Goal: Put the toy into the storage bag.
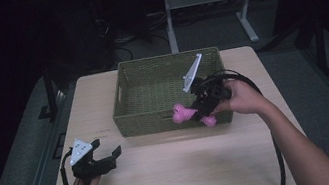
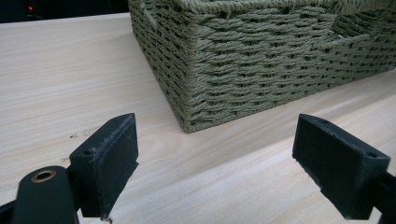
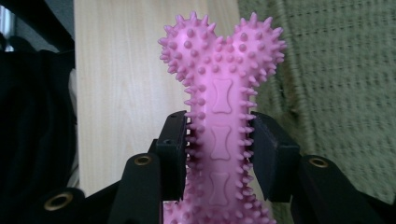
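Forearms and hands are seen nearest the camera in the high view, entering from the bottom edge. One pale wooden table [image 1: 176, 171] is shown, with one olive-green woven basket [image 1: 145, 113] standing on its far half. The left claw [image 1: 107, 158], black with a grey three-cornered plate on top, is held low over the table's near left part, well apart from the basket. The right claw [image 1: 195, 112] is held at the basket's near right wall, and one pink toy bone [image 1: 185, 113] is gripped in it, lifted just over the rim.

From the left gripper view, two black jaws with flat, rough pads are seen standing wide apart, with nothing between them. Smooth, light wood grain is shown beneath, and a rounded corner of the basket [image 2: 243, 60], plaited from thick cord, is seen just beyond.

From the right gripper view, the toy bone [image 3: 219, 98] is shown upright, clamped at its shaft between the two jaws. Its rubbery surface is covered with small spikes, three bone-shaped panels are pressed into the shaft, and two knobbed lobes form the top. Behind it, the table [image 3: 116, 70] and the basket's weave [image 3: 336, 84] are seen.
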{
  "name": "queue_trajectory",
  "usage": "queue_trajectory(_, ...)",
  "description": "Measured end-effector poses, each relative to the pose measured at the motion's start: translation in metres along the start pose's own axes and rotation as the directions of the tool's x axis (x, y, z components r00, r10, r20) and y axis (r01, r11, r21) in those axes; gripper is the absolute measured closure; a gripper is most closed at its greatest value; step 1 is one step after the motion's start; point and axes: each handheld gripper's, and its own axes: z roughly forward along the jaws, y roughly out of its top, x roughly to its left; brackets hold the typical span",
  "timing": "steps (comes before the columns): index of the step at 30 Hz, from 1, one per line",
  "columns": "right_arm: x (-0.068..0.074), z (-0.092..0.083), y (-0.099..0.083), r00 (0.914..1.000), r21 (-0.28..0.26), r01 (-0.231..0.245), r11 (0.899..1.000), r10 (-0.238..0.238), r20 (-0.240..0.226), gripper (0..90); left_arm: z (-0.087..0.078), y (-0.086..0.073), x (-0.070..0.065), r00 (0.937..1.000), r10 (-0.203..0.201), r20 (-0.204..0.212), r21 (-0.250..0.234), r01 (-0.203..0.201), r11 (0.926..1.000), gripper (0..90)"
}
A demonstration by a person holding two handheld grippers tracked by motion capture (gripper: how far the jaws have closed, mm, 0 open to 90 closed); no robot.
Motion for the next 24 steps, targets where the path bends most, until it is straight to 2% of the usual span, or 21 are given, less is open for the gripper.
queue_trajectory(13, -0.016, -0.018, 0.013, 0.9997, 0.008, -0.017, 1.0, 0.016, 0.017, 58.1, 0.0, 0.0, 0.0, 1.0, 0.001, -0.005, 0.004, -0.001, 1.0, 13.9)
queue_trajectory(24, -0.033, -0.028, 0.023, 0.9991, 0.001, -0.042, 0.999, 0.042, 0.006, 58.1, 0.0, 0.0, 0.001, 1.0, -0.001, 0.0, 0.002, 0.001, 1.0, 13.8)
